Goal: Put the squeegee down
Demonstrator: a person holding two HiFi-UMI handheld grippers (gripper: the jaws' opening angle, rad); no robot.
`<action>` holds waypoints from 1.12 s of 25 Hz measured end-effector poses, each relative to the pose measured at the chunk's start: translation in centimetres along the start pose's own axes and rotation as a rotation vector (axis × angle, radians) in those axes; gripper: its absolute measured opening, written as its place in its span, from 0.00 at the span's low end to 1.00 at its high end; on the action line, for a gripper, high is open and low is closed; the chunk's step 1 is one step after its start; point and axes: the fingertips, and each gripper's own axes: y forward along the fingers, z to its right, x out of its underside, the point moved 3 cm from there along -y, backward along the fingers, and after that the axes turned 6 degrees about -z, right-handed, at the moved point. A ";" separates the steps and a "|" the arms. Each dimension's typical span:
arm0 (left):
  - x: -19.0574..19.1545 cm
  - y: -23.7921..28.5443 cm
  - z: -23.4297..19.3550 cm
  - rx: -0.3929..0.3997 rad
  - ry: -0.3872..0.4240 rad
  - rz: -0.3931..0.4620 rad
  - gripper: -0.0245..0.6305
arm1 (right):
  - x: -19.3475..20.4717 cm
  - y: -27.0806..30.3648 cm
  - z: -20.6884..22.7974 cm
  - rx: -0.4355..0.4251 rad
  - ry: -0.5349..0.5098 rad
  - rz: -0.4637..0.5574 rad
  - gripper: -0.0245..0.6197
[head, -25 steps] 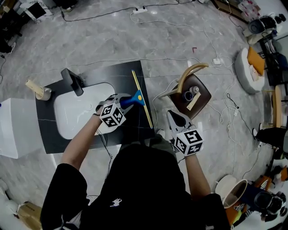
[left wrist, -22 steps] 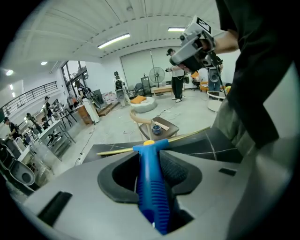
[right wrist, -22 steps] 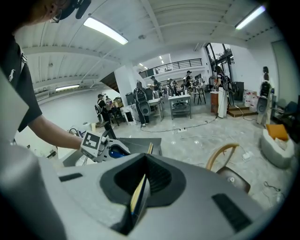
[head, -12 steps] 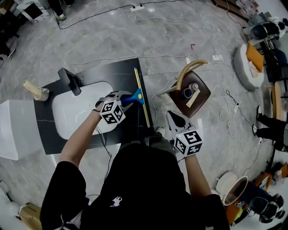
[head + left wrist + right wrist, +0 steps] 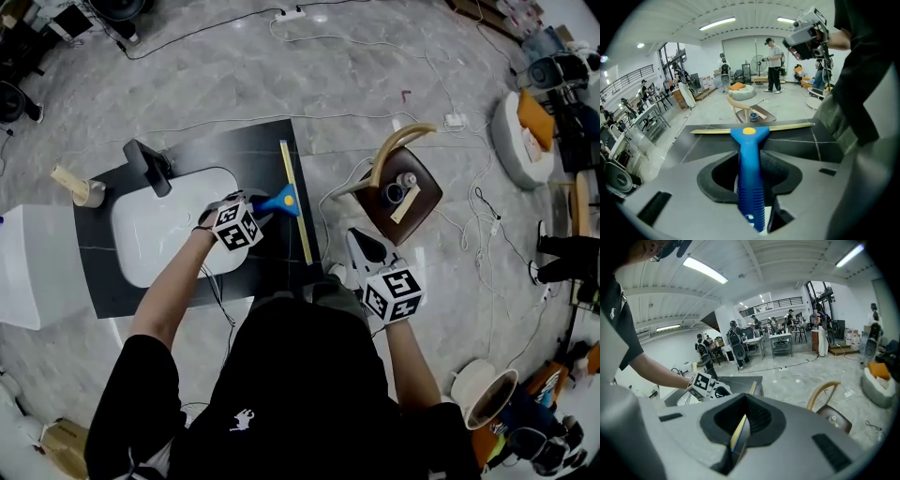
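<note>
The squeegee has a blue handle (image 5: 750, 178) and a long yellowish blade (image 5: 296, 202). In the left gripper view the blade (image 5: 754, 129) lies crosswise against the black countertop (image 5: 708, 140), near its right edge. My left gripper (image 5: 251, 212) is shut on the blue handle, whose sides the pads (image 5: 776, 171) press, and it points steeply down over the counter. Lower right, over the floor, my right gripper (image 5: 366, 247) is level with my waist. Its jaws (image 5: 739, 437) are closed on a thin yellow and grey strip.
A white sink basin (image 5: 159, 239) and a black faucet (image 5: 150, 167) are set in the black countertop (image 5: 239, 150). Right of it stands a wooden chair (image 5: 398, 192) with small items on its seat. Cables (image 5: 450, 216) run over the floor. A white cabinet (image 5: 28, 267) is at the left.
My left gripper has sunk towards the counter with the squeegee and tipped more steeply down. The right gripper has not moved.
</note>
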 end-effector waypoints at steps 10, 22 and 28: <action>0.3 1.2 -0.3 0.000 -0.013 -0.012 0.26 | 0.7 0.2 0.9 0.010 0.024 -0.014 0.04; 0.3 1.7 -0.6 0.005 0.000 -0.031 0.26 | 0.8 -0.1 1.2 0.018 0.032 -0.018 0.04; 0.8 0.4 -0.5 -0.022 -0.100 -0.013 0.50 | 0.3 -0.2 1.1 -0.001 0.021 -0.009 0.04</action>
